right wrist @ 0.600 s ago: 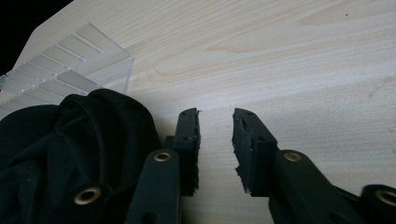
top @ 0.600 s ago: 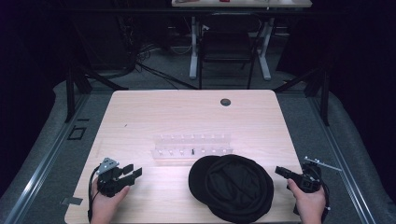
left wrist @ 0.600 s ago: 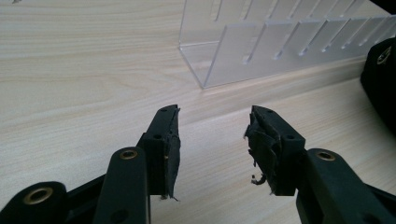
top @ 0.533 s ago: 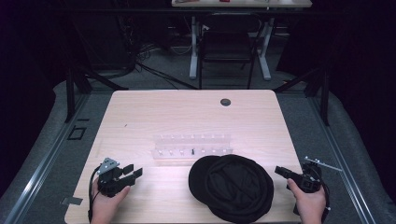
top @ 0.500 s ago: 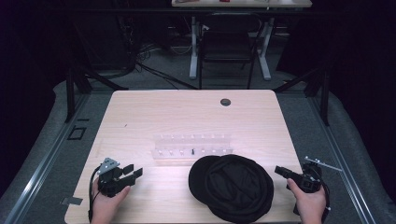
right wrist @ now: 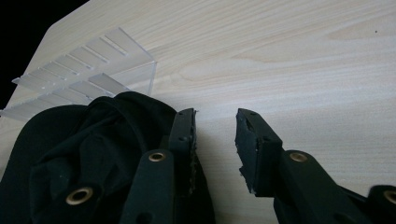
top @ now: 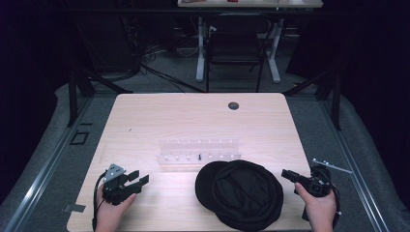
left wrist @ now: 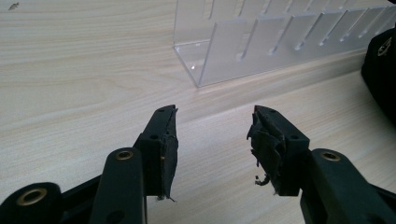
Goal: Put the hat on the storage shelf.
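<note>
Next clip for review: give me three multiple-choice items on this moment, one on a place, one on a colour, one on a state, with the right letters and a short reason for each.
1. Where does the cap lie?
A. on the floor
B. at the table's near edge, just before the clear rack
C. at the far edge, by the round hole

2. What colour is the cap?
A. black
B. red
C. white

3. How do the left gripper's jaws stand?
A. shut on the cap
B. shut on the rack
C. open, with bare table between them

Key: 1 B, the high view shows it in front of the rack; 2 A, it is black in the high view and the right gripper view; 3 C, the left gripper view shows a wide gap over wood.
</note>
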Action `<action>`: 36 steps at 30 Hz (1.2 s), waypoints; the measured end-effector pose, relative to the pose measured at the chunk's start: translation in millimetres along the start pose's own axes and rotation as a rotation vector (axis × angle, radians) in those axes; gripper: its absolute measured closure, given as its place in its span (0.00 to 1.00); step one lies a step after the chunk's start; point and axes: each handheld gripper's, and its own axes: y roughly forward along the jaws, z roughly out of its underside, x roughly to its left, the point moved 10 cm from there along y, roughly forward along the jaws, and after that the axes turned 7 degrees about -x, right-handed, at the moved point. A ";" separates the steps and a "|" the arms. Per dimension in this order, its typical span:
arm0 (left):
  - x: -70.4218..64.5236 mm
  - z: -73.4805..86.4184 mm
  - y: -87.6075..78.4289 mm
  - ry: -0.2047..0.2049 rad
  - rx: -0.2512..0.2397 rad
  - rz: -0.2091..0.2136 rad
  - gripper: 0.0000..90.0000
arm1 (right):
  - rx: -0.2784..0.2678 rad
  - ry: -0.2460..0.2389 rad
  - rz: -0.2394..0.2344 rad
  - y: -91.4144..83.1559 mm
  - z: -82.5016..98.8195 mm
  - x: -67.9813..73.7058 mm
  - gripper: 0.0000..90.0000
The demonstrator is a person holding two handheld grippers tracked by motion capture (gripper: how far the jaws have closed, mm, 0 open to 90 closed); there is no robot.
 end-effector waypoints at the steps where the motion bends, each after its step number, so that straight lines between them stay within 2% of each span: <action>1: -0.3 -0.1 -0.2 0.002 0.000 0.000 0.57 | 0.003 0.002 0.001 -0.8 -0.7 1.7 0.75; 3: -1.3 -0.5 -0.4 0.011 -0.002 0.000 0.57 | 0.039 0.002 0.004 -2.4 2.2 4.4 0.75; 4: -1.3 -0.5 -0.4 0.011 -0.002 0.000 0.57 | 0.039 0.002 0.004 -2.4 2.2 4.4 0.75; 8: -1.8 0.0 -0.3 0.015 0.001 -0.001 0.56 | 0.109 -0.030 0.029 -9.1 7.0 6.5 0.76; 10: -2.0 0.3 0.0 0.019 0.002 0.000 0.56 | 0.140 -0.032 0.018 -13.9 8.1 11.2 0.76; 12: -2.6 0.3 0.1 0.018 0.002 0.001 0.56 | 0.153 -0.024 0.004 -16.8 8.6 15.9 0.76; 13: -3.2 0.4 0.1 0.018 0.002 0.003 0.56 | 0.163 -0.038 0.001 -18.7 8.9 16.8 0.76; 14: -3.2 0.4 0.1 0.018 0.002 0.003 0.56 | 0.163 -0.038 0.001 -18.7 8.9 16.8 0.76; 15: -3.6 0.5 0.2 0.017 0.003 0.003 0.56 | 0.185 -0.054 0.018 -22.4 9.6 16.1 0.76; 17: -3.8 0.9 0.7 0.016 0.003 0.001 0.56 | 0.185 -0.043 0.002 -22.7 10.9 20.3 0.77; 19: -4.1 1.2 0.9 0.018 0.005 0.003 0.56 | 0.207 -0.044 0.003 -25.2 14.2 21.6 0.77; 24: -4.4 1.6 0.7 0.020 0.007 0.004 0.56 | 0.255 -0.051 0.011 -28.9 22.6 22.2 0.77; 25: -4.7 1.8 1.1 0.020 0.007 0.005 0.56 | 0.283 -0.057 0.011 -30.8 28.1 22.6 0.76; 31: -5.7 2.6 2.6 0.025 0.011 0.005 0.56 | 0.325 -0.068 0.024 -33.0 41.6 21.2 0.76; 34: -6.6 2.6 3.0 0.027 0.011 0.007 0.56 | 0.334 -0.063 0.016 -31.8 46.8 21.4 0.77; 36: -6.7 2.6 3.1 0.028 0.011 0.008 0.56 | 0.349 -0.079 0.034 -33.5 47.8 19.2 0.78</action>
